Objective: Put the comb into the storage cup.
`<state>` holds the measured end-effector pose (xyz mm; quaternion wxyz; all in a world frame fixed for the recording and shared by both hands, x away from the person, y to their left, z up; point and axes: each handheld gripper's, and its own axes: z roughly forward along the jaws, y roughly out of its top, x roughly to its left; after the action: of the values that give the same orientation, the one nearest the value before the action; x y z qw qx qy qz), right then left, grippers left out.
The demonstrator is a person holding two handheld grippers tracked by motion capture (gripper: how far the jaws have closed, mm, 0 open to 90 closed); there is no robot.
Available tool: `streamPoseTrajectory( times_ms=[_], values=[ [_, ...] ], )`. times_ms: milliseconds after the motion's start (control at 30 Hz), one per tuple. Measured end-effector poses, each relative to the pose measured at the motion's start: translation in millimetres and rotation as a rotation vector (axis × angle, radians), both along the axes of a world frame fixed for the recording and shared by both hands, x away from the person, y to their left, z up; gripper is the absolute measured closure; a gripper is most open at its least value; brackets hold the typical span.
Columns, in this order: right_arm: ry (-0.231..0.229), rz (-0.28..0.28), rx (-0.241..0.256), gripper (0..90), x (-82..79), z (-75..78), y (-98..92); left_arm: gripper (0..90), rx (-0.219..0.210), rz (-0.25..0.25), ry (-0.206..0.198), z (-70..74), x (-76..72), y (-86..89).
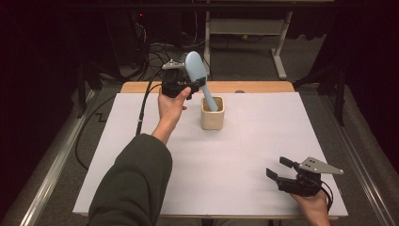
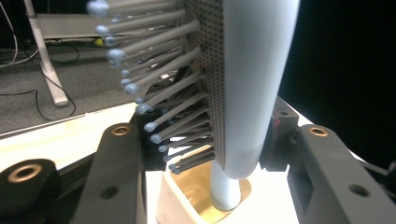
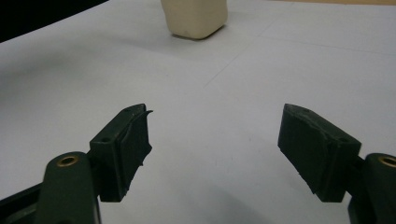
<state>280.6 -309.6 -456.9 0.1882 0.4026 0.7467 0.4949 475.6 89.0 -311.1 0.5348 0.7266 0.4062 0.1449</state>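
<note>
A light-blue hairbrush point(image 1: 195, 68) stands tilted with its handle down inside a cream cup point(image 1: 212, 117) at the middle back of the white table sheet. My left gripper point(image 1: 195, 87) is shut on the hairbrush just below its head. In the left gripper view the brush point(image 2: 254, 93) sits between the jaws, bristles against the left one, with the handle reaching into the cup point(image 2: 187, 196) below. My right gripper point(image 1: 276, 166) rests low at the front right, open and holding nothing. In the right gripper view point(image 3: 215, 135) the cup point(image 3: 196, 16) stands far ahead.
A white sheet point(image 1: 263, 141) covers the table, with a wooden strip point(image 1: 254, 87) showing along the back edge. The left gripper's cable point(image 1: 141, 113) trails over the left side. Behind the table are a desk frame point(image 1: 282, 52) and loose cables on the floor.
</note>
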Motion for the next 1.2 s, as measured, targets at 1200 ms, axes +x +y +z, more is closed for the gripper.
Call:
streamPoseTrajectory(
  times_ms=[1200],
  values=[
    [0.004,0.006,0.004,25.4,-0.2,0.0,0.3,53.6,0.045,-0.014,0.044,-28.0,5.4,-16.4]
  ],
)
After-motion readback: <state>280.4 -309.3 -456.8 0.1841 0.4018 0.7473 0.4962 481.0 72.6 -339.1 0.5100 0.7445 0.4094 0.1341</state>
